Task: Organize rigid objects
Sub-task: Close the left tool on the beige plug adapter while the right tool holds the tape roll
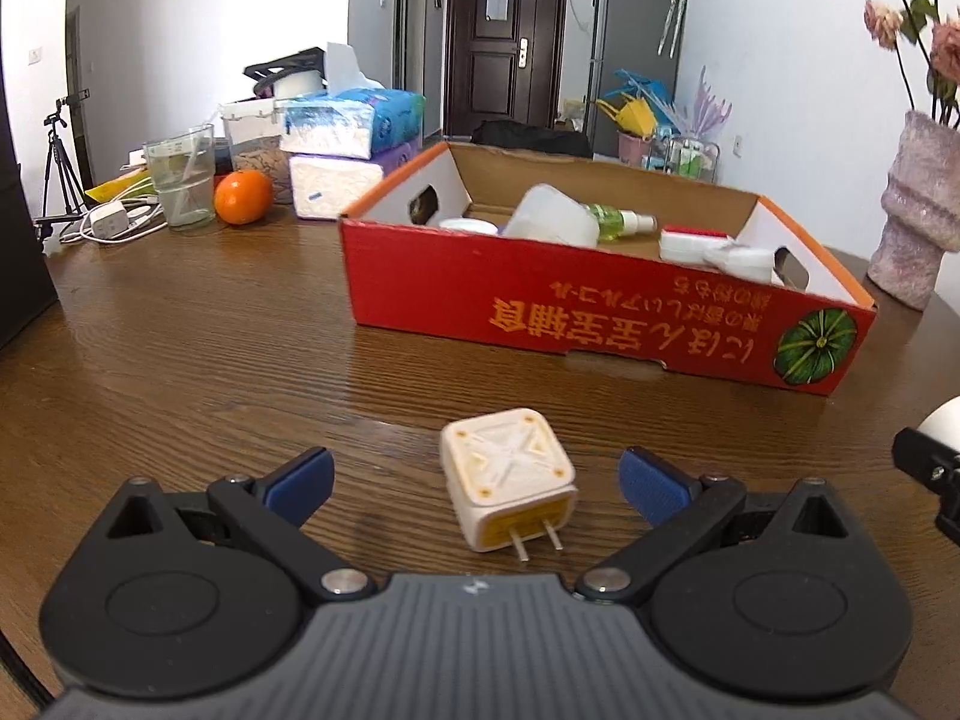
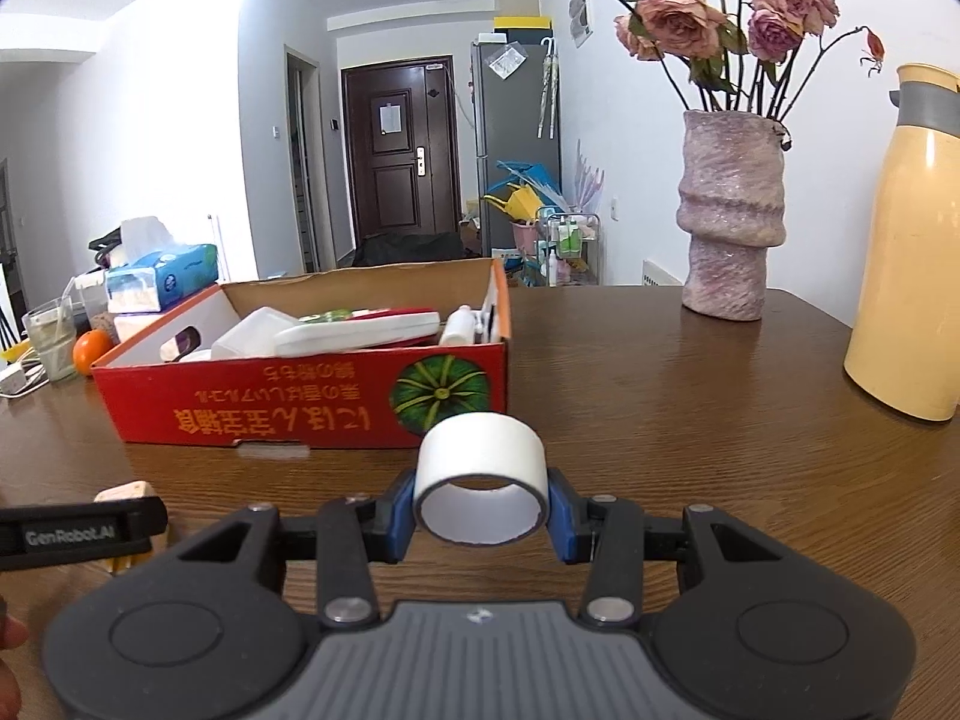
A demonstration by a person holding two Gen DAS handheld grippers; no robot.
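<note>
A cream plug adapter (image 1: pixel 507 483) lies on the wooden table (image 1: pixel 210 348), prongs toward the camera, between the spread blue pads of my left gripper (image 1: pixel 477 483), which is open and touches nothing. My right gripper (image 2: pixel 482 513) is shut on a white tape roll (image 2: pixel 482 468), held above the table just in front of the red cardboard box (image 2: pixel 300 402). The box (image 1: pixel 600 324) holds white containers, a green spray bottle (image 1: pixel 618 222) and other items. In the right wrist view the left gripper's finger (image 2: pixel 84 531) and the adapter (image 2: pixel 126 492) show at the left edge.
A pink vase (image 2: pixel 729 228) with dried roses and a yellow jug (image 2: pixel 906 276) stand to the right. Tissue packs (image 1: pixel 348 132), a glass (image 1: pixel 180 177), an orange (image 1: pixel 243 197) and a charger with cables (image 1: pixel 111 222) crowd the far left.
</note>
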